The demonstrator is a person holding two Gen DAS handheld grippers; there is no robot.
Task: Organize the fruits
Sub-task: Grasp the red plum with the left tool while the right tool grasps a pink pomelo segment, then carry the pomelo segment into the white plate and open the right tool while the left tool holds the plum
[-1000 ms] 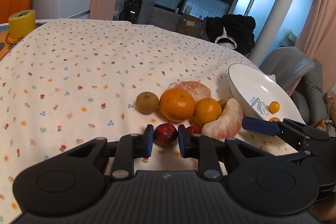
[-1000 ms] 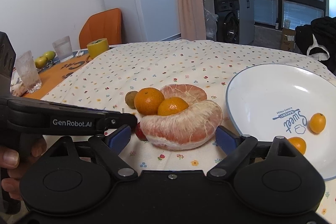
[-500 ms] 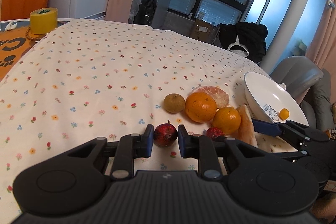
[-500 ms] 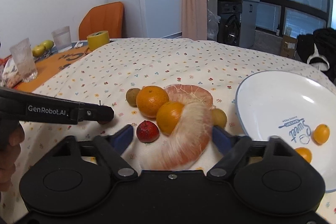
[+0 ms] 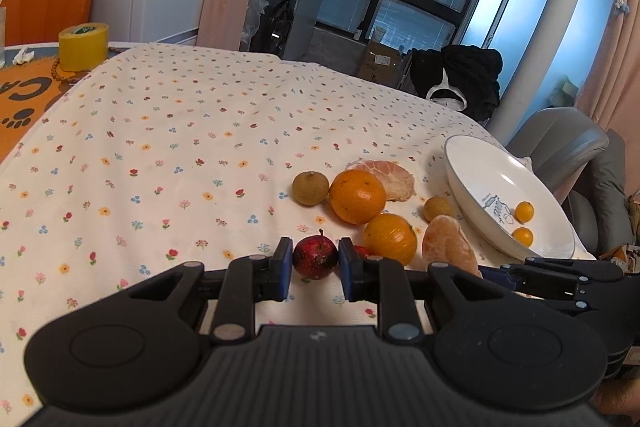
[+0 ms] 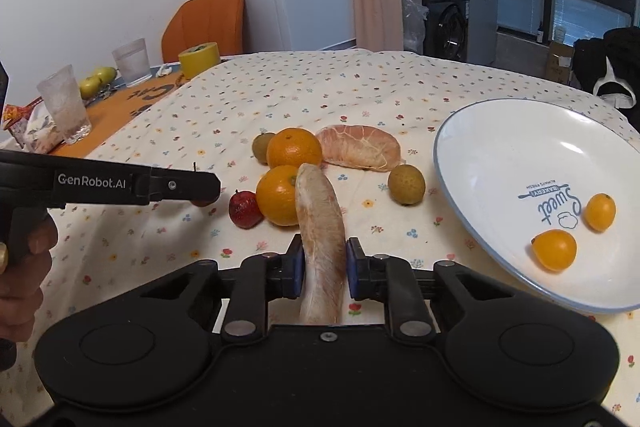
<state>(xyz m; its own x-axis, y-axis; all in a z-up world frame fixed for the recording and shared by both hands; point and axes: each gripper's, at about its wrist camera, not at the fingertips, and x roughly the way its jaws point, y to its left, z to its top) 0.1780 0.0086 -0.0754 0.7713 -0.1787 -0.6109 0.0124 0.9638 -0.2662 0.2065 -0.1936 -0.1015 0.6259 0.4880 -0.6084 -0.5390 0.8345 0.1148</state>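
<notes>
While the left tool (image 5: pixel 313 267) clamps a small red fruit (image 5: pixel 315 257) above the flowered bench (image 5: pixel 180 131), the right tool (image 6: pixel 323 269) grips a peeled pomelo wedge (image 6: pixel 322 227) end-on. A second earlier that wedge lay flat between wide-open jaws; it now stands on edge, lifted from the pile. Oranges (image 6: pixel 294 149), another wedge (image 6: pixel 358 147) and brown fruit (image 6: pixel 406 183) sit mid-cloth. Two kumquats (image 6: pixel 554 249) rest in the plate (image 6: pixel 500 131) at the right edge. Open cloth stretches left.
</notes>
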